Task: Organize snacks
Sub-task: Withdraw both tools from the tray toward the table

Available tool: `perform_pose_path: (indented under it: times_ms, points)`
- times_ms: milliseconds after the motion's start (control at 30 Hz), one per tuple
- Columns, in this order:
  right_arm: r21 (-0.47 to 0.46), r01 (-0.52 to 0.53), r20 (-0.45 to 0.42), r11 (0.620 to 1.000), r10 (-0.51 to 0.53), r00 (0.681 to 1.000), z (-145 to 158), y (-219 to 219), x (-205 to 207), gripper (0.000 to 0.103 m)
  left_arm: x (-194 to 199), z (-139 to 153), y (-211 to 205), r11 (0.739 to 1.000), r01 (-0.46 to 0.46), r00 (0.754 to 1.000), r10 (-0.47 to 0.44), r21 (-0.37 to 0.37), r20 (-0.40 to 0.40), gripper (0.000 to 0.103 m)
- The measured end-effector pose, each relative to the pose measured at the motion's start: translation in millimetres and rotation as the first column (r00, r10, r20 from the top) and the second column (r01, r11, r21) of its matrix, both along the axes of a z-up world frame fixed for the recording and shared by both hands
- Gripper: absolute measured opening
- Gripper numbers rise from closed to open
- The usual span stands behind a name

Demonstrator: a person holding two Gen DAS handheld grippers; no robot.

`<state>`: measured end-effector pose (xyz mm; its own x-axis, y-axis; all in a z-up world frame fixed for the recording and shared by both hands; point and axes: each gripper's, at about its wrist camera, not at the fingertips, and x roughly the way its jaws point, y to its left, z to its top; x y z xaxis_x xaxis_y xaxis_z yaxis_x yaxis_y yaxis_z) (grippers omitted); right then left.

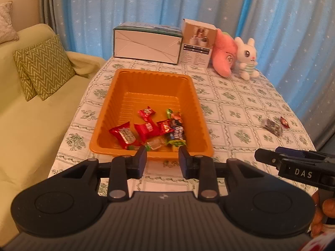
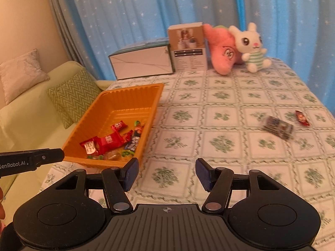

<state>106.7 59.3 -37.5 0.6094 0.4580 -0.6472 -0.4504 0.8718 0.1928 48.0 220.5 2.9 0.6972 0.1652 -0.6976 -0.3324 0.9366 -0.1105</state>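
An orange tray (image 1: 196, 104) (image 2: 94, 108) sits on the table's left side and holds several wrapped snacks, mostly red packets (image 1: 146, 128) (image 2: 106, 141). Two snacks lie loose on the table at the right: a dark clear-wrapped one (image 1: 272, 125) (image 2: 277, 127) and a small red one (image 1: 285, 122) (image 2: 302, 118). My left gripper (image 1: 162, 156) is open and empty, just before the tray's near rim. My right gripper (image 2: 166, 172) is open and empty above the tablecloth, right of the tray and well short of the loose snacks.
A white box (image 1: 146, 44) (image 2: 142, 63), a smaller carton (image 1: 197, 44) (image 2: 188, 48), a pink plush (image 1: 225, 55) (image 2: 222, 50) and a white bunny plush (image 1: 247, 56) (image 2: 252, 46) line the far edge. A green sofa with cushions (image 1: 44, 67) (image 2: 73, 96) stands at the left.
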Motion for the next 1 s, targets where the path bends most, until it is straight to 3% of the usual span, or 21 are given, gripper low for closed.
perform_pose_path:
  times_ms: [233, 567, 1000]
  points:
    - [-0.013, 0.047, 0.033, 0.999, -0.047, 0.998, 16.5, -30.8, -15.7, 0.06, -2.5, 7.2, -34.7, 0.998, 0.054, 0.999, -0.054, 0.008, 0.006, 0.037]
    - [-0.008, 0.116, 0.031, 0.993, -0.116, 0.993, 20.9, -69.5, -26.1, 0.06, 5.4, 10.1, -70.3, 0.994, 0.106, 0.994, -0.106, 0.014, 0.021, 0.056]
    - [-0.013, 0.214, 0.024, 0.977, -0.214, 0.977, 19.0, -115.1, -23.1, 0.06, 25.2, 4.3, -106.2, 0.985, 0.174, 0.985, -0.174, 0.004, 0.011, 0.059]
